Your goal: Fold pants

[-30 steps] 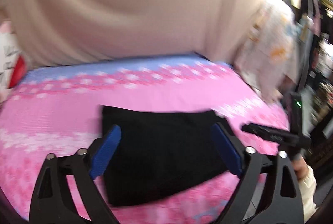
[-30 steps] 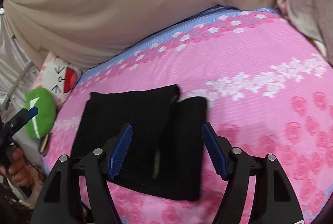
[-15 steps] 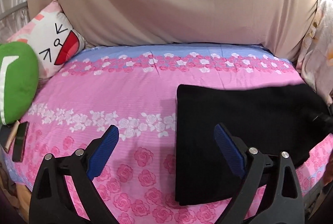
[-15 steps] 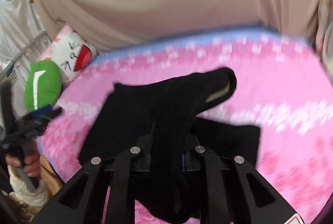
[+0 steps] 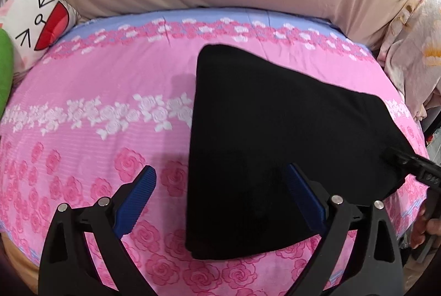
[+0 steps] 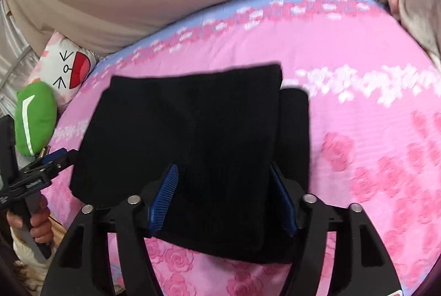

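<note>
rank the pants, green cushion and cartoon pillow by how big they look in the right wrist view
1. pants: by far the largest, though nearest the camera.
2. and 3. green cushion and cartoon pillow: look alike in size. Both sit at the curved left edge and the pillow is partly hidden, so I won't rank them.

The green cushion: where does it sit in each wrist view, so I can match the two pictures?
Left wrist view: green cushion is only a sliver at the far left edge, mid-height.
Right wrist view: green cushion shows whole, at left, mid-height.
Shared landmark: the white cartoon-face pillow sits just above and right of it in both.
</note>
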A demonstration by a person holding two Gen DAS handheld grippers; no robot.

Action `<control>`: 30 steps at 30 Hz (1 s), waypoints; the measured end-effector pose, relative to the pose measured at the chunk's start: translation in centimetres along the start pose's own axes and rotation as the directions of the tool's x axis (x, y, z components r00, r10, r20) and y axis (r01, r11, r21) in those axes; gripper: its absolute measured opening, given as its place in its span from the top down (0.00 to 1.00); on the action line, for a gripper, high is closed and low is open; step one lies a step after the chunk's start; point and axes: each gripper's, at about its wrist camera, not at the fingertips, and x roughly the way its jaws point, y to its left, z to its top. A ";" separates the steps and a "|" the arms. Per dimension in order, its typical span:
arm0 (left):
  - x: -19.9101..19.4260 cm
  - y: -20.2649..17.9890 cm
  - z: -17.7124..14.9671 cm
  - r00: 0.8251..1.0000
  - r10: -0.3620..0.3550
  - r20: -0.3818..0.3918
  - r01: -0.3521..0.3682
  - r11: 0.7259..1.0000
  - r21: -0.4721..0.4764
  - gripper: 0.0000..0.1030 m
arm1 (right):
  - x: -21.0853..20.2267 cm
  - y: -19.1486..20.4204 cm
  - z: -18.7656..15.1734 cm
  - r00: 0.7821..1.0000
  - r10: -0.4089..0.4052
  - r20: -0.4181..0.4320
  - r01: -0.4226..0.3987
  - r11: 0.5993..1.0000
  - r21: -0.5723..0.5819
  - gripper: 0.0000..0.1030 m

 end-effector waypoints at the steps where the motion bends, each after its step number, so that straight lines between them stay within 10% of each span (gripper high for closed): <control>1: 0.1 0.0 -0.1 1.000 -0.001 -0.005 0.001 1.000 -0.001 0.10 | 0.0 0.4 -0.1 1.000 -0.017 0.003 0.017 1.000 -0.014 0.79; 7: 0.1 -0.6 0.0 1.000 0.024 0.003 -0.024 1.000 0.019 0.10 | -4.5 0.6 1.3 0.990 -0.085 0.113 0.089 0.996 -0.029 0.83; 12: 1.5 -1.0 -0.4 0.999 0.037 -0.033 -0.036 0.999 0.026 0.09 | -2.0 -2.4 -0.3 0.994 -0.098 0.057 0.093 0.992 0.086 0.62; 15: 1.8 -1.0 -0.5 0.999 0.039 -0.034 -0.038 0.999 0.026 0.09 | -3.8 -2.4 0.1 0.984 -0.138 0.109 0.127 0.987 0.097 0.27; 30: 5.0 1.3 -0.3 0.983 -0.135 -0.122 0.116 0.982 -0.149 0.04 | 0.2 -4.3 -1.6 0.998 0.050 0.025 -0.055 0.971 0.234 0.16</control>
